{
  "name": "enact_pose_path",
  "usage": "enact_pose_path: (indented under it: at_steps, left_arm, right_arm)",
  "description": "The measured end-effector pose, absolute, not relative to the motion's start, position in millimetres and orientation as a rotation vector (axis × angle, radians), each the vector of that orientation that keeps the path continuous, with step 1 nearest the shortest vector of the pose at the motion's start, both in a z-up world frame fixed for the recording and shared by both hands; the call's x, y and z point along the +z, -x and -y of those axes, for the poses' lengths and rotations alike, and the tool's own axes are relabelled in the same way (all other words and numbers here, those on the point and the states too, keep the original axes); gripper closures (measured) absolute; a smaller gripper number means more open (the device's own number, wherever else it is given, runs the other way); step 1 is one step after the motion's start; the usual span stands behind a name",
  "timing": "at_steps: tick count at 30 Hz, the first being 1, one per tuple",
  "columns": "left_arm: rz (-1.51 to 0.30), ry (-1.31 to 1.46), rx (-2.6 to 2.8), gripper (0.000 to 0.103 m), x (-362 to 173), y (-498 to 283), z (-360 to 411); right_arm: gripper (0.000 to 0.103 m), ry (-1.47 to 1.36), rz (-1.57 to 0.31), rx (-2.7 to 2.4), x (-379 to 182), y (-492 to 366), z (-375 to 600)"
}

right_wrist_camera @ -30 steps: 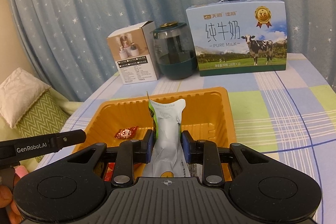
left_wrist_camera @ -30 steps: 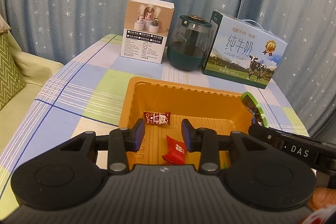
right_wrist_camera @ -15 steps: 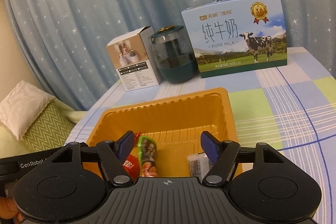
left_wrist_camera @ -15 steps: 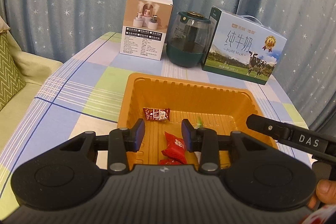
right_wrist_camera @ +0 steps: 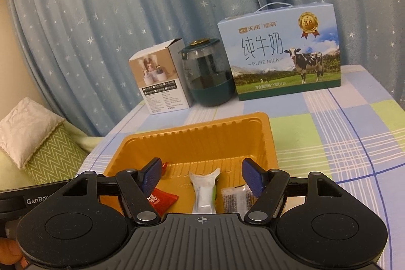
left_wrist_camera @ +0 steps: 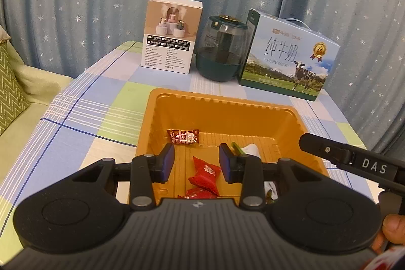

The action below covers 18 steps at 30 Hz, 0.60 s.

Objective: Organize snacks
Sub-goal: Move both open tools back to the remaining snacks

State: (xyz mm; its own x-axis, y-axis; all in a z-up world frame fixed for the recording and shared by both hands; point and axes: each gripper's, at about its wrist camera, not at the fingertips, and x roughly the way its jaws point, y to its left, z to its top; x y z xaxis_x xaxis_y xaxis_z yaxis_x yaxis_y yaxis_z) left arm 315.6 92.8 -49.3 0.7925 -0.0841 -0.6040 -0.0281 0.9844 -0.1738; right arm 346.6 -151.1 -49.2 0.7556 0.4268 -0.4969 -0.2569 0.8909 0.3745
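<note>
An orange tray (left_wrist_camera: pixel 222 99) sits on the checked tablecloth. In it lie a dark red wrapped sweet (left_wrist_camera: pixel 183 136), a red candy (left_wrist_camera: pixel 205 175) and a white-and-green pouch (left_wrist_camera: pixel 249 149). My left gripper (left_wrist_camera: pixel 197 158) hovers over the tray's near part, its jaws a narrow gap apart with nothing between them. My right gripper (right_wrist_camera: pixel 201 168) stands open above the same tray (right_wrist_camera: pixel 202 127). Below it, untouched by the pads, lies the white-and-green pouch (right_wrist_camera: pixel 205 187), with the red candy (right_wrist_camera: pixel 159 199) to its left and a clear-wrapped snack (right_wrist_camera: pixel 235 196) to its right.
At the table's far side stand a white product box (left_wrist_camera: pixel 172 34), a dark green jar (left_wrist_camera: pixel 221 49) and a blue milk carton box (left_wrist_camera: pixel 286 57). A starred blue curtain hangs behind. A sofa with a green zigzag cushion (right_wrist_camera: pixel 50 151) lies left of the table.
My right gripper has opened and let go of the white-and-green pouch, which now lies flat in the tray. My left gripper has stayed in place with the same narrow gap.
</note>
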Motion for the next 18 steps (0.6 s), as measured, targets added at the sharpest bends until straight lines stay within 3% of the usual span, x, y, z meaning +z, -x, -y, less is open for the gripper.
enact_pose_path:
  at_steps: [18]
  left_arm:
    - [-0.638,0.159,-0.058,0.069,-40.8,-260.2,-78.8]
  right_arm:
    - [0.033,-0.293,-0.609,0.335,-42.6,-283.3,177.9]
